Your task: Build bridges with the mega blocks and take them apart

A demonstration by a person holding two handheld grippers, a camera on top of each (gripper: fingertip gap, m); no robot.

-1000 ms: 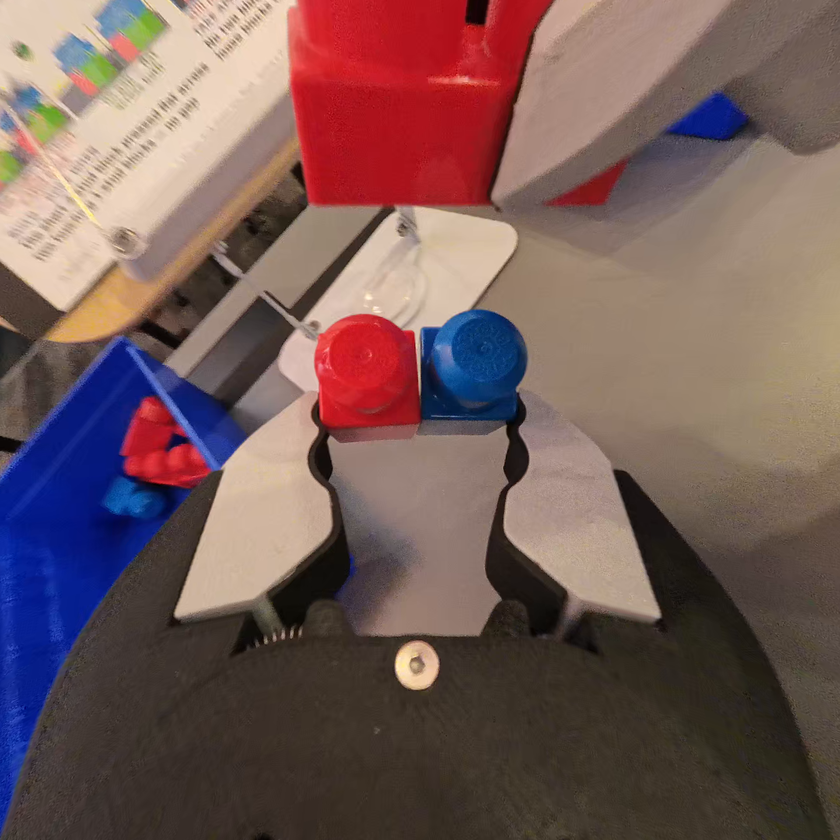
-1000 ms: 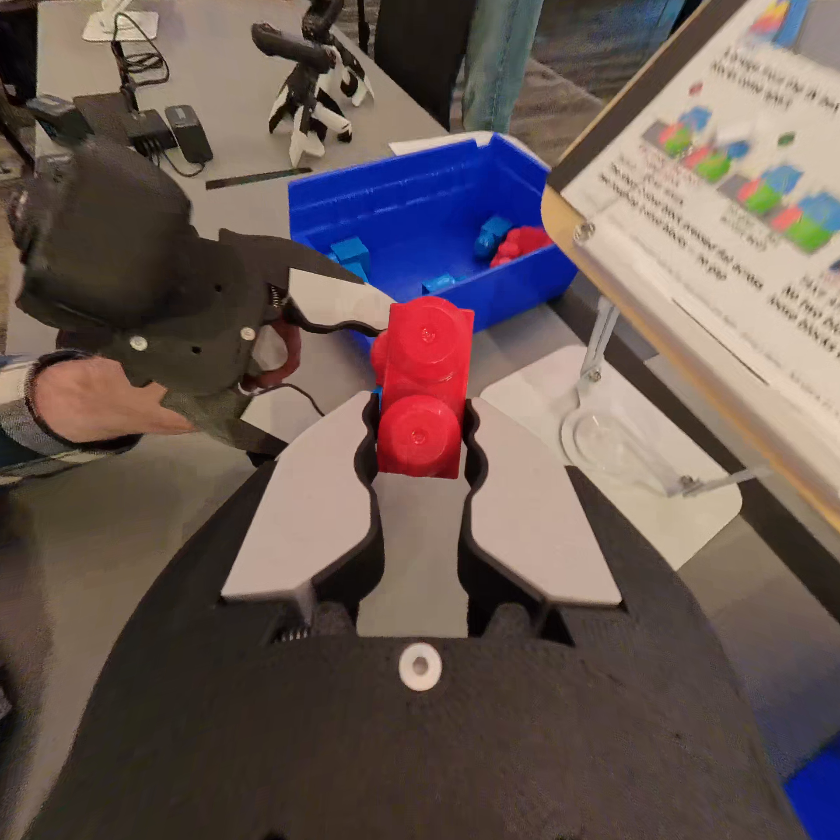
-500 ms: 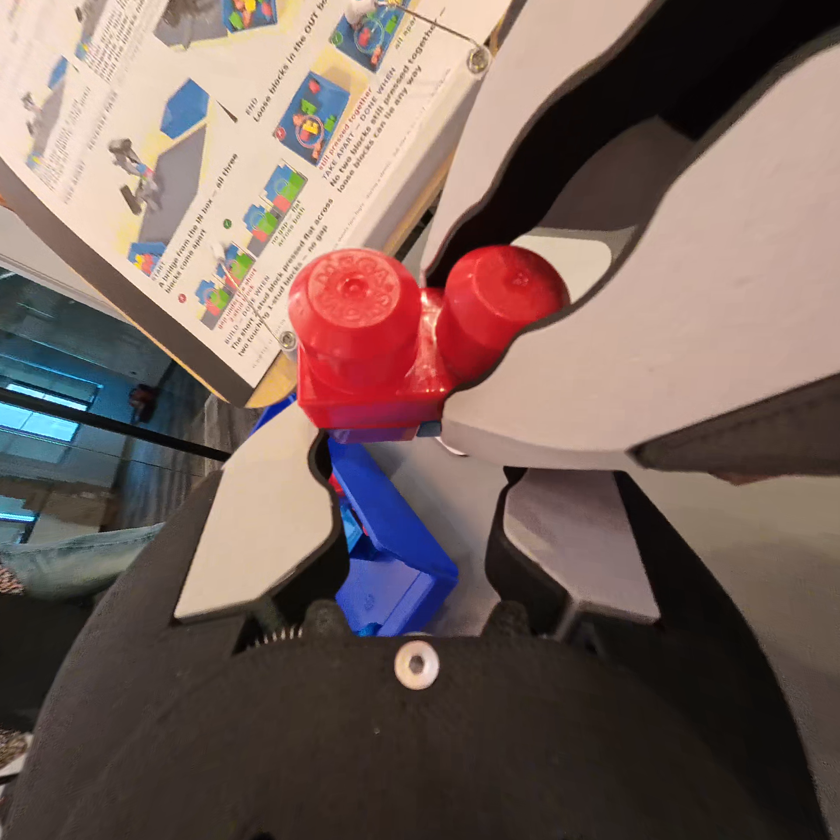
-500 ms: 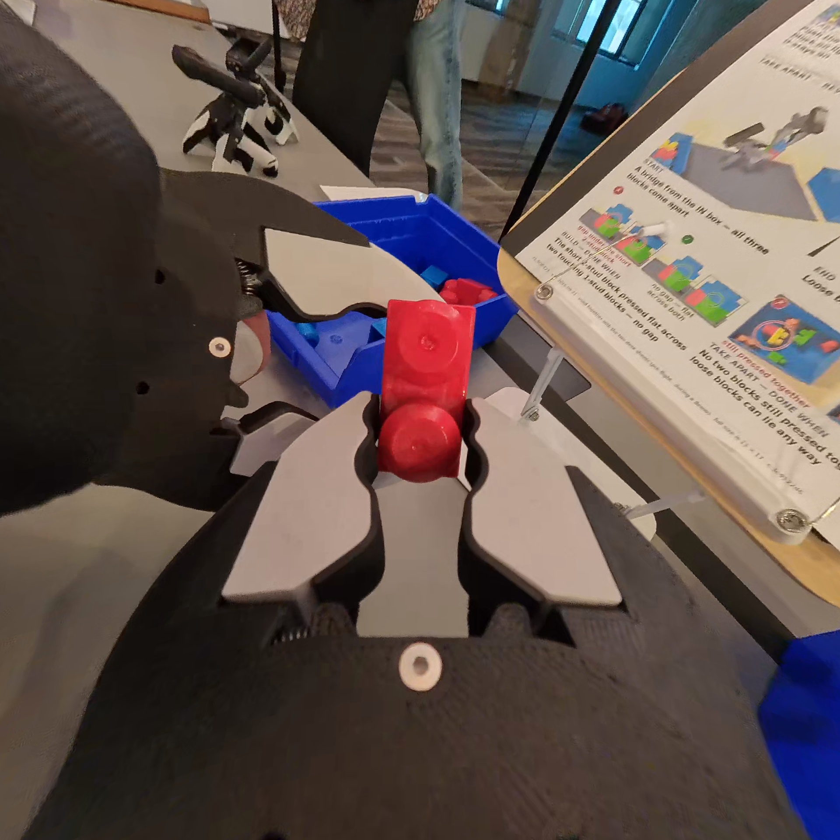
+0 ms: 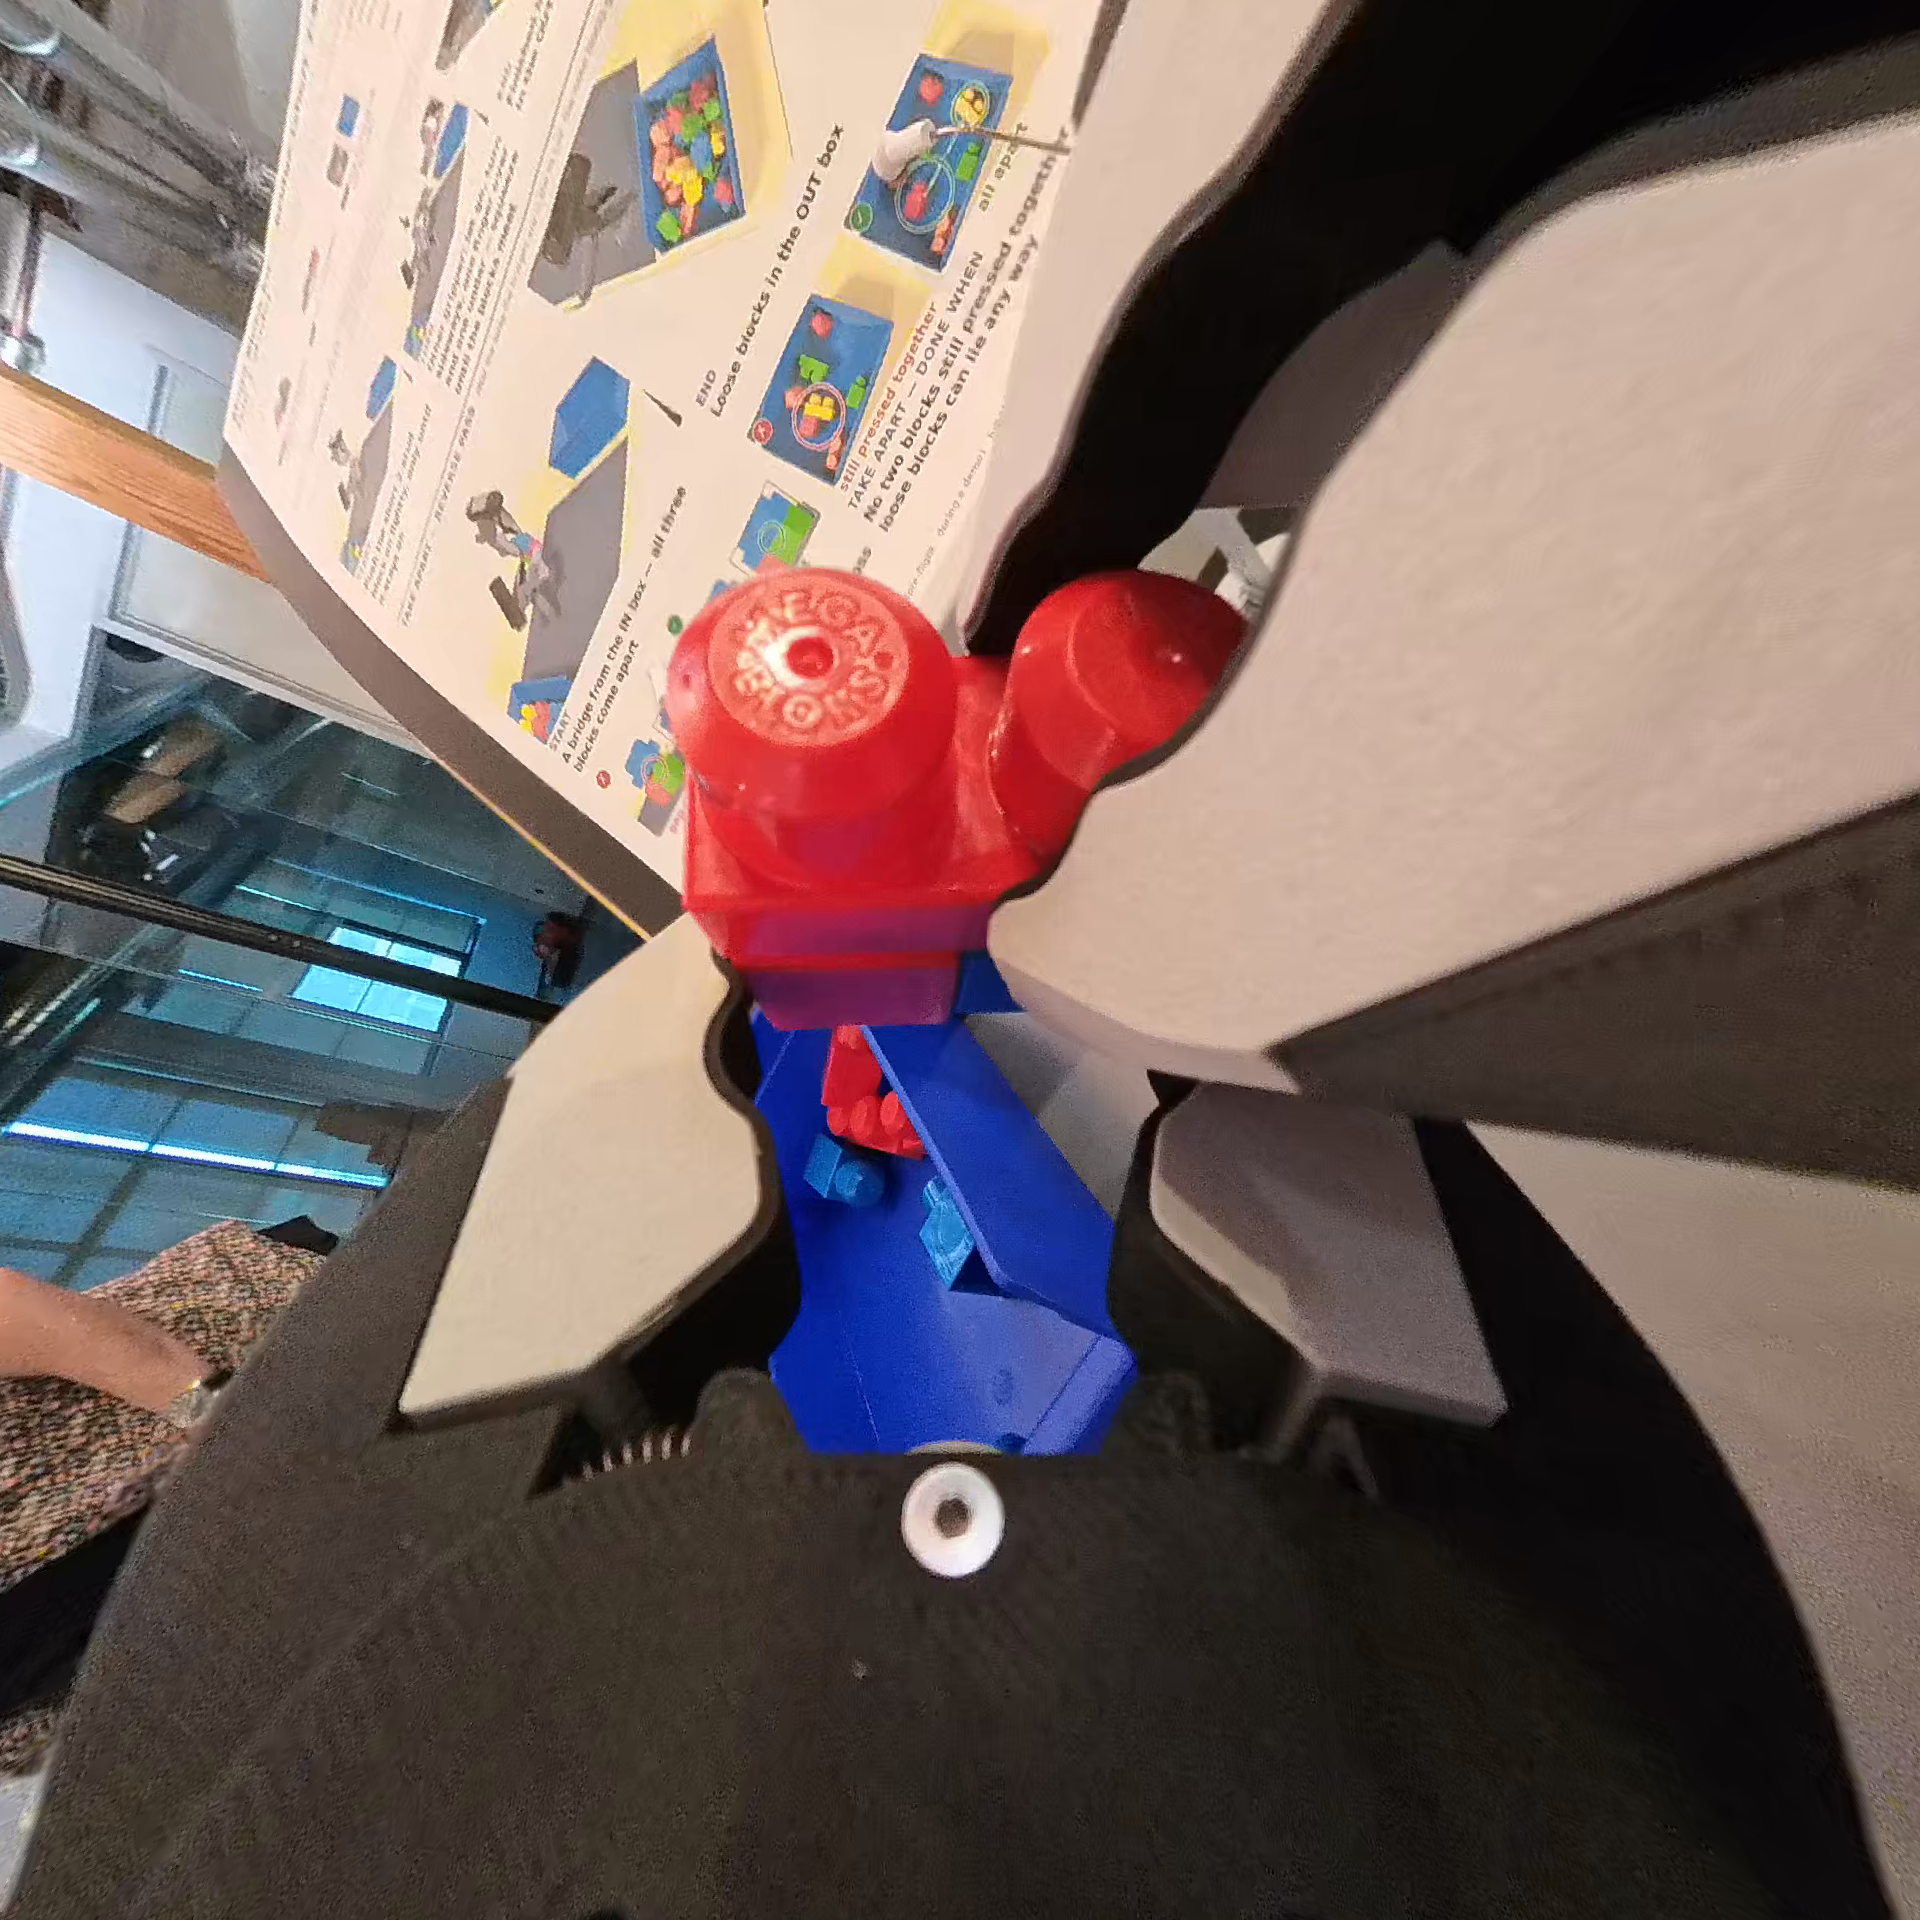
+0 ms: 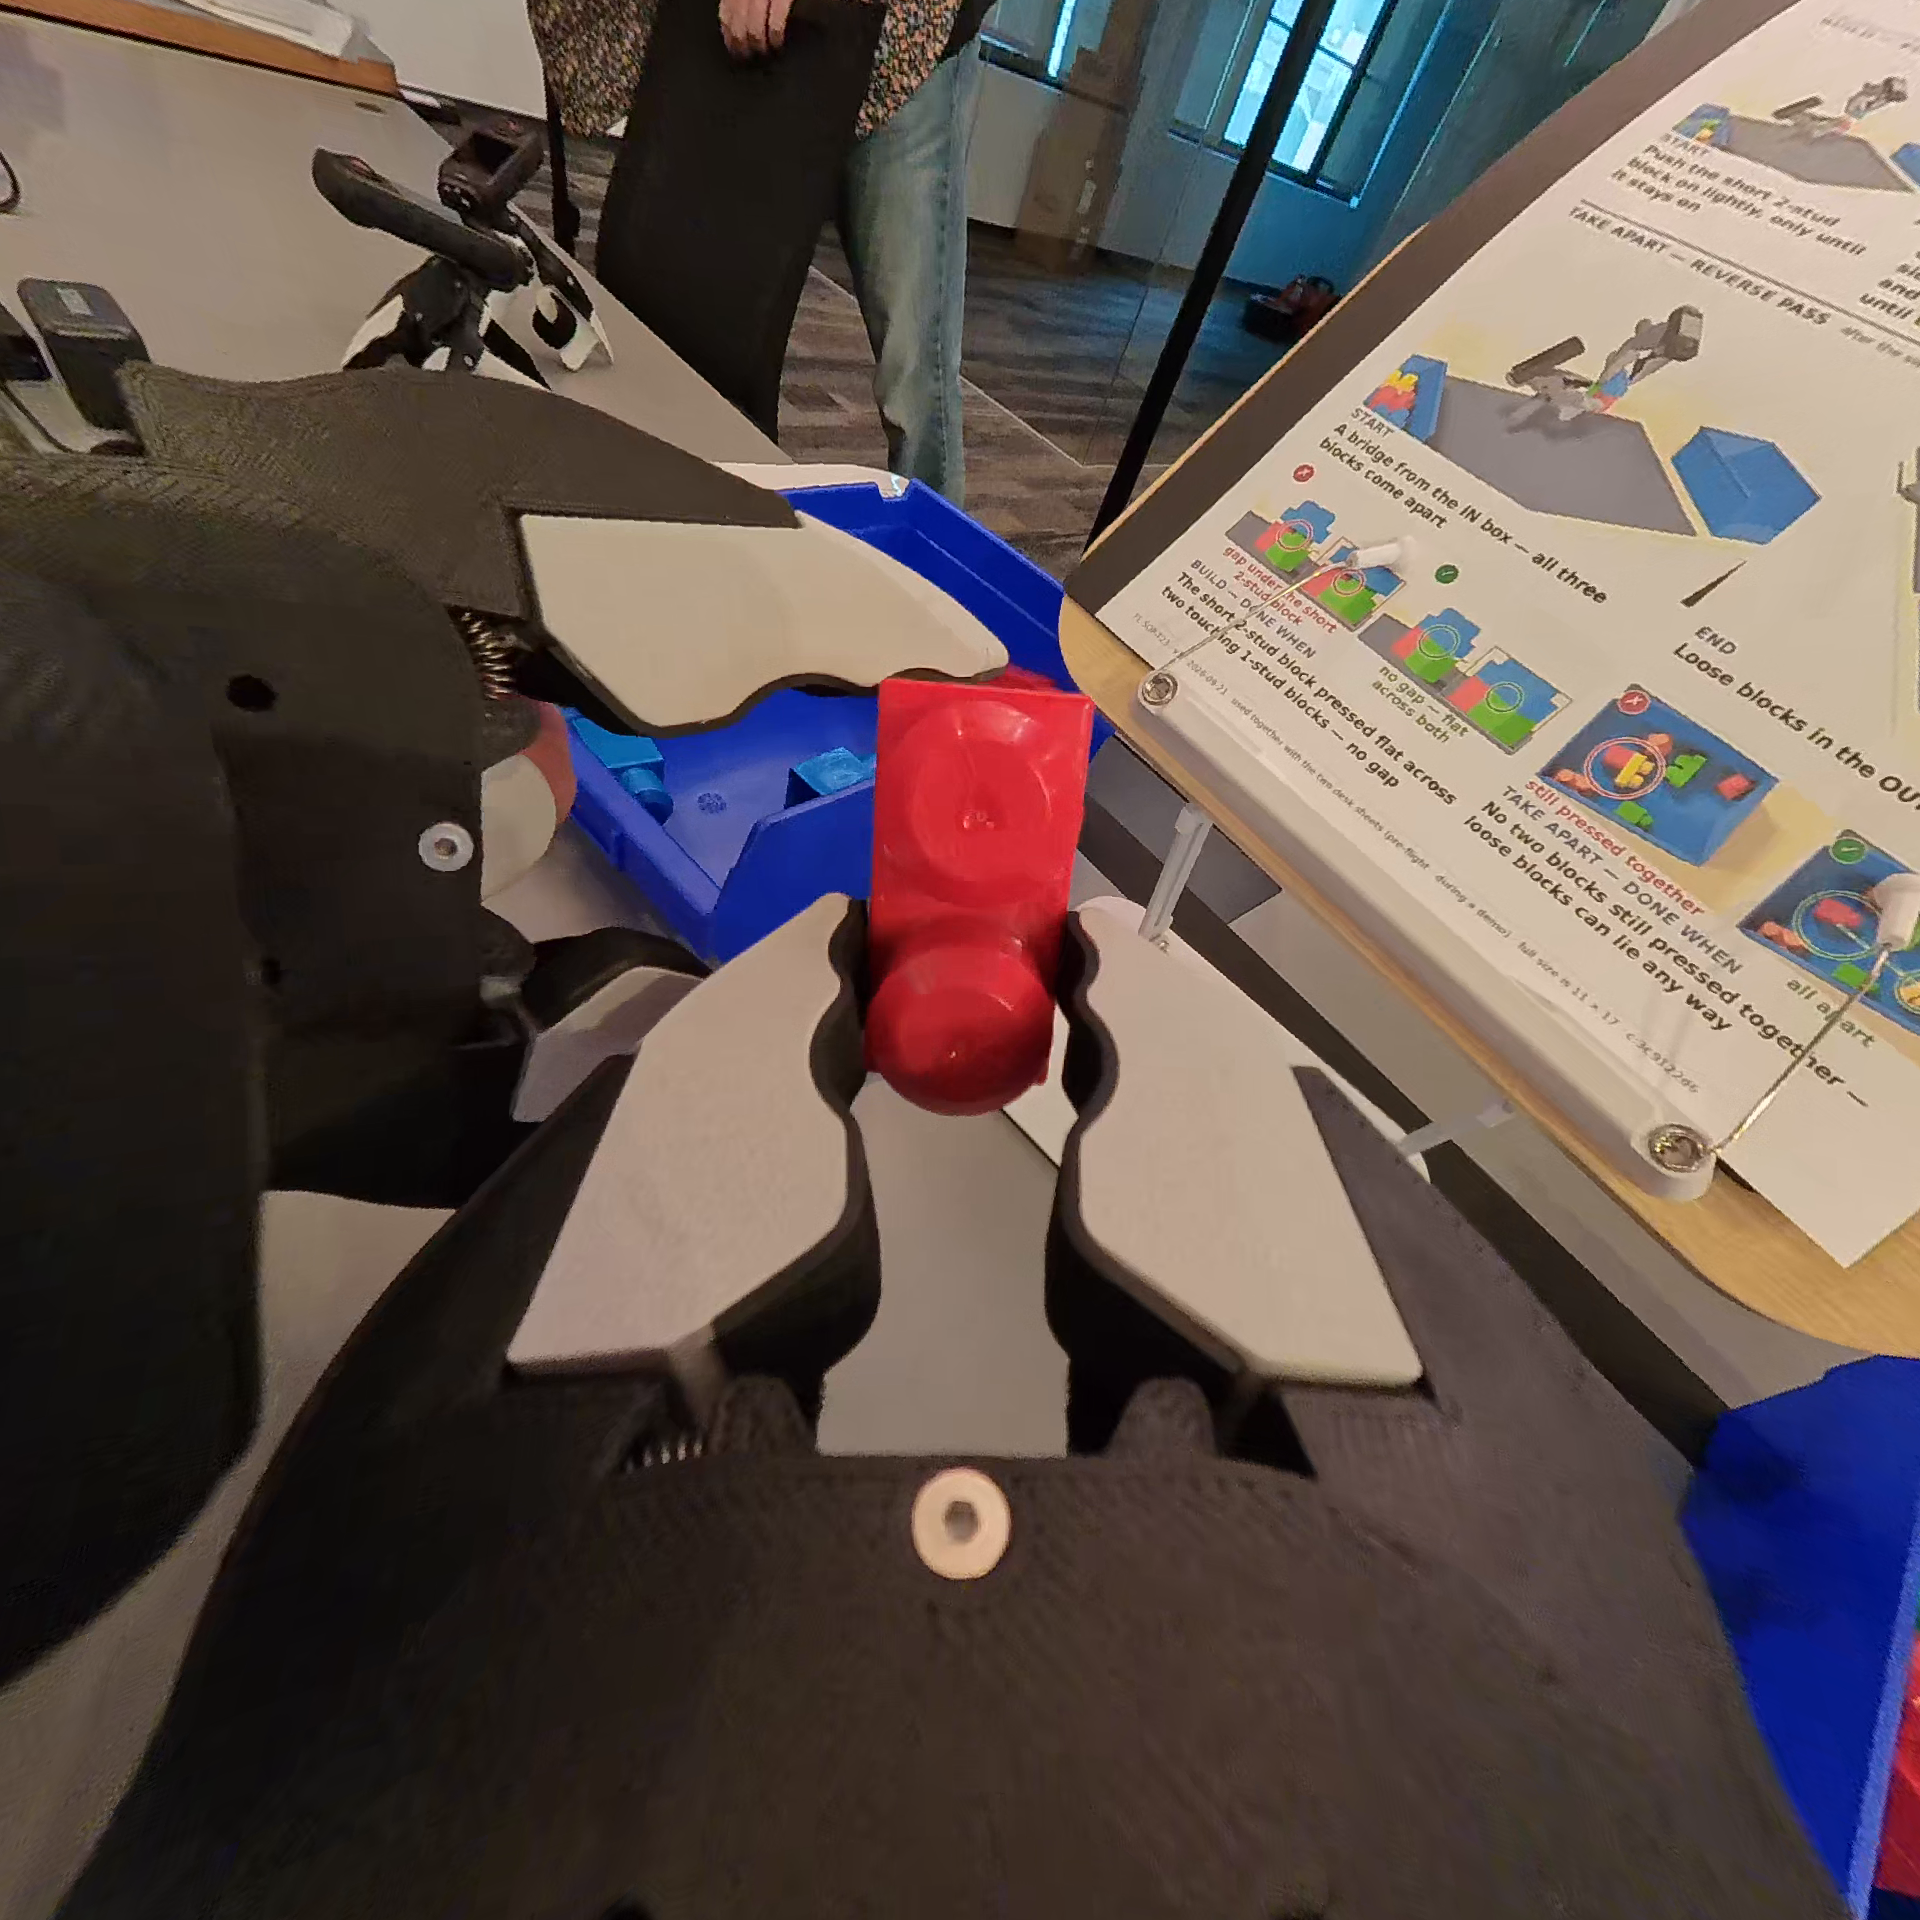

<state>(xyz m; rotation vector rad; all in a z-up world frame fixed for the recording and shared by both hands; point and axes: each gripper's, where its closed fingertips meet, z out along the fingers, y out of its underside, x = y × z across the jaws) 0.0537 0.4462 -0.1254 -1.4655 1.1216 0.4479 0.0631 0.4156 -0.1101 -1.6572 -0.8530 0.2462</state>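
You are working in even, fairly bright indoor light with only soft shadows under the jaws. Cool blue daylight shows through the windows point(image 6: 1273, 94) behind. A small glare spot sits on the red block point(image 5: 821, 769), and its near stud looks soft, too close for focus. Straight lines bow strongly toward the picture edges, and the instruction sheet point(image 6: 1621, 582) blurs toward its far corners.
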